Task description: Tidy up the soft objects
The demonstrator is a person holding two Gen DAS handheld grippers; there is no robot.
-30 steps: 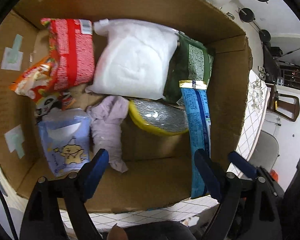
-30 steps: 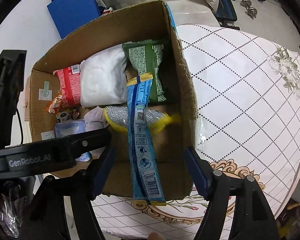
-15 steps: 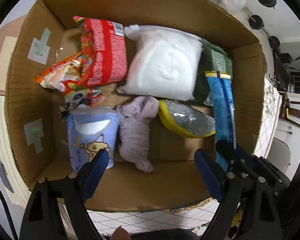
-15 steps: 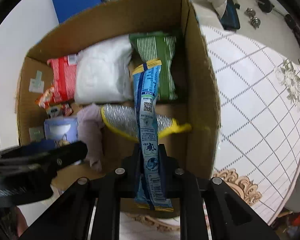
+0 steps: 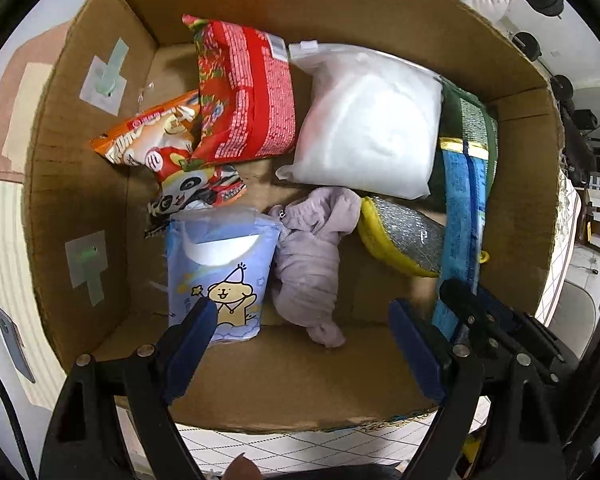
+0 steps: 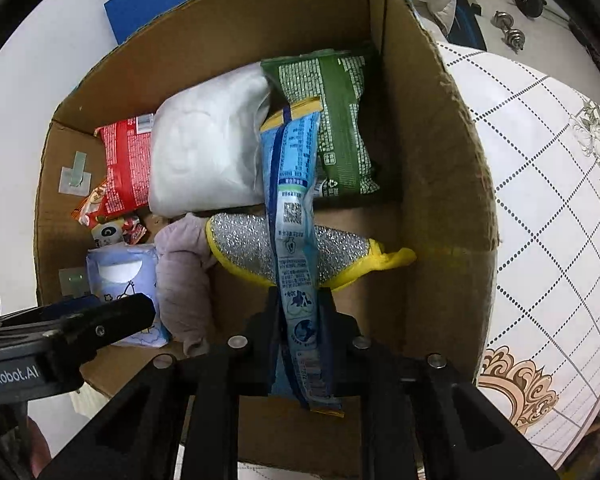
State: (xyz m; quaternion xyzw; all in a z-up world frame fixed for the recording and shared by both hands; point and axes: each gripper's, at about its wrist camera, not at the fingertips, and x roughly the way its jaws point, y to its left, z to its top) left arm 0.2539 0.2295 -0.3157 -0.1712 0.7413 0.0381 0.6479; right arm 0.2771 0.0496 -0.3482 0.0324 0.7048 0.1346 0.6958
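Observation:
A cardboard box [image 5: 80, 184] [image 6: 440, 168] holds soft packs. My right gripper [image 6: 300, 312] is shut on a long blue snack packet [image 6: 292, 208] [image 5: 460, 208] that lies over a silver and yellow mitt [image 6: 252, 244] [image 5: 400, 236]. My left gripper [image 5: 300, 344] is open and empty above the box's near wall. Inside also lie a white pillow pack [image 5: 364, 120], a red packet [image 5: 244, 88], an orange packet [image 5: 148, 136], a green packet [image 6: 336, 120], a lilac cloth [image 5: 312, 264] and a pale blue tissue pack [image 5: 220, 268].
The box stands on a white tablecloth [image 6: 540, 200] with a dotted grid and flower print. A blue board [image 6: 152, 0] and dumbbells [image 6: 512, 28] lie on the floor beyond. A panda packet [image 5: 196, 196] sits by the orange packet.
My right gripper closed on the blue packet's near end. My left gripper moved left and nearer the box, still open.

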